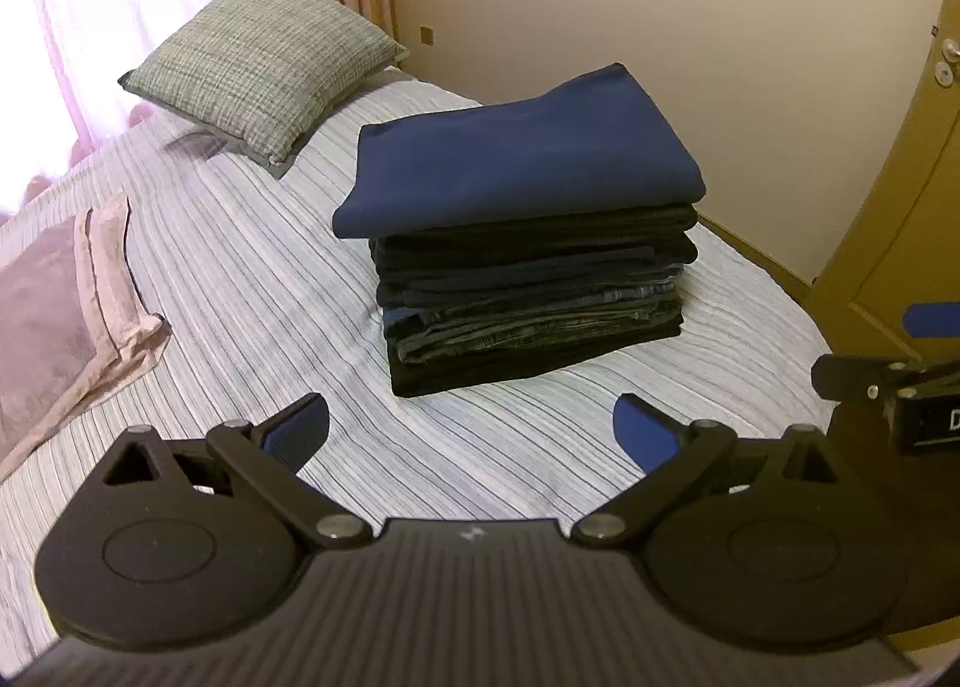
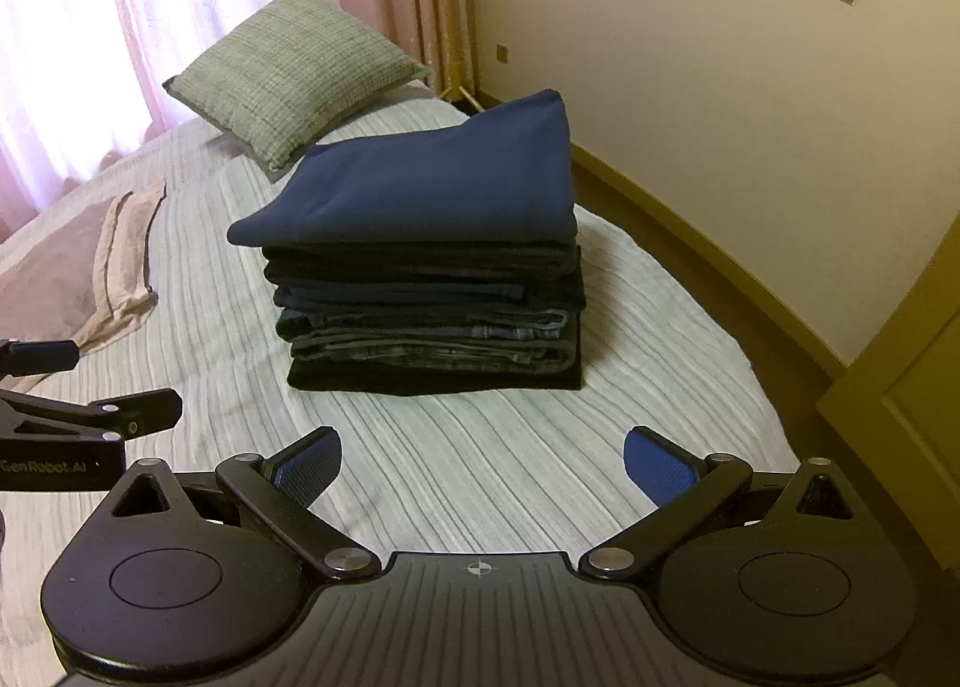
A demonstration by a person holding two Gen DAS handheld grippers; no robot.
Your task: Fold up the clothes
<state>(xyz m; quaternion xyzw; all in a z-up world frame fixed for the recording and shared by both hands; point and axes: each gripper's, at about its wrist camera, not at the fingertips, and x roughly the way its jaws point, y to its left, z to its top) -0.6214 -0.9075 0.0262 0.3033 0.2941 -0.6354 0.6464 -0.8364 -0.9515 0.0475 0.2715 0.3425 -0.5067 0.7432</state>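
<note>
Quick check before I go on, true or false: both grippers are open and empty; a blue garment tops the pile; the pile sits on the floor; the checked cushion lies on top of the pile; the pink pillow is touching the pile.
1. Both grippers are open and empty. True: the left gripper and the right gripper hold nothing.
2. A blue garment tops the pile. True.
3. The pile sits on the floor. False: it sits on the striped bed cover.
4. The checked cushion lies on the pile. False: it lies on the bed behind it.
5. The pink pillow touches the pile. False: bare cover lies between them.
</note>
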